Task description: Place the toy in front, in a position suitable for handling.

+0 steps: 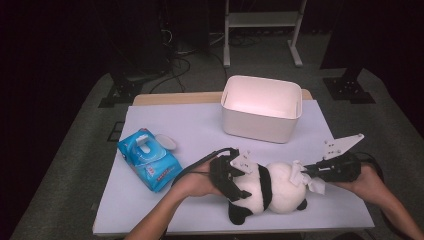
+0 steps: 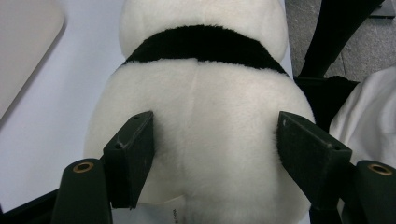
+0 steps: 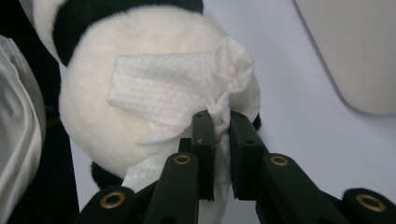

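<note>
Lying on its side near the front edge of the desk (image 1: 165, 127), a black and white panda toy (image 1: 267, 192) sits between 2 hand-held grippers. The left gripper (image 1: 231, 181) clamps the toy's white body from the left, its 2 black jaws pressed into the fur on either side, as the left gripper view shows (image 2: 205, 144). The right gripper (image 1: 306, 172) comes in from the right, its jaws nearly together and pinching a crumpled white wet wipe (image 1: 304, 176). In the right gripper view the wipe (image 3: 187, 88) is draped flat against the toy's round white end (image 3: 93, 107), with its bunched part caught between the jaws (image 3: 222, 133).

A blue pack of wet wipes (image 1: 149, 160) lies toward the left edge of the desk, its white flap lid open, well apart from the toy. A white rectangular bin (image 1: 261, 107) stands at the back edge, right of the middle, with its open top facing up. A person's forearms reach in from the front edge, 1 hand on each gripper.
</note>
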